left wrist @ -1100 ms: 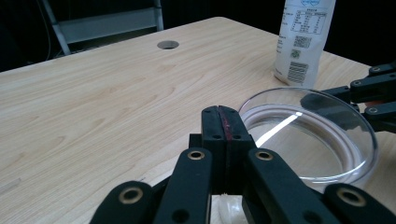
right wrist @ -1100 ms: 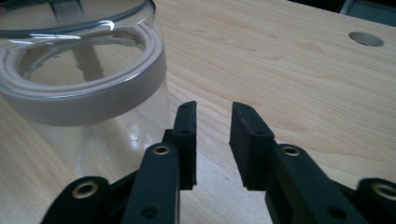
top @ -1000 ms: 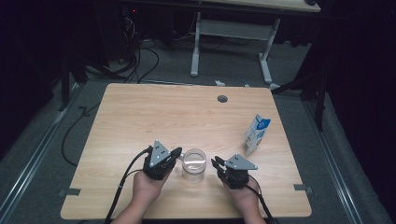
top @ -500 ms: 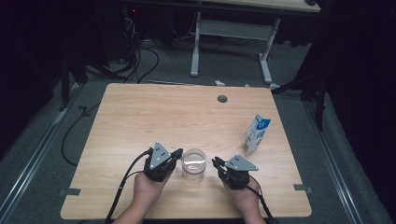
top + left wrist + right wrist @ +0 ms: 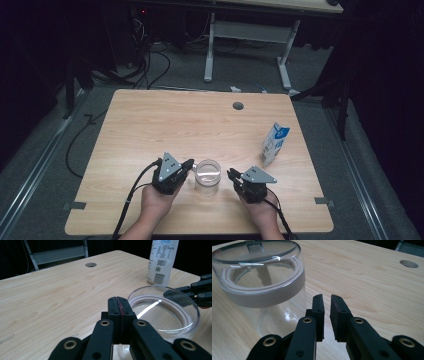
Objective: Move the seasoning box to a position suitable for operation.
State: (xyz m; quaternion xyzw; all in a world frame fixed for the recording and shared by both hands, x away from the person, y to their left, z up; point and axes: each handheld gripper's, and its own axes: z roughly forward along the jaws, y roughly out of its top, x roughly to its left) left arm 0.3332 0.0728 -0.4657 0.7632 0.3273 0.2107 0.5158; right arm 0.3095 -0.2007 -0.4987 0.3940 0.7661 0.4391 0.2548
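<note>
**Two grippers flank a lidded jar**

Table (image 5: 150, 130) first, then the carton (image 5: 274, 144) at its right edge, then the clear jar (image 5: 207, 176) near the front, between both tools. Left gripper (image 5: 187, 165) is clenched empty; right gripper (image 5: 231, 174) stands slightly parted, grasping nothing. Best approach — widen before closing squarely. Jar contents are hard to make out.

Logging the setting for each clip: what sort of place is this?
Probably a lab or recording studio: a lone wooden table on grey carpet, dark surroundings, cables on the floor, and a second desk's metal legs behind.
</note>
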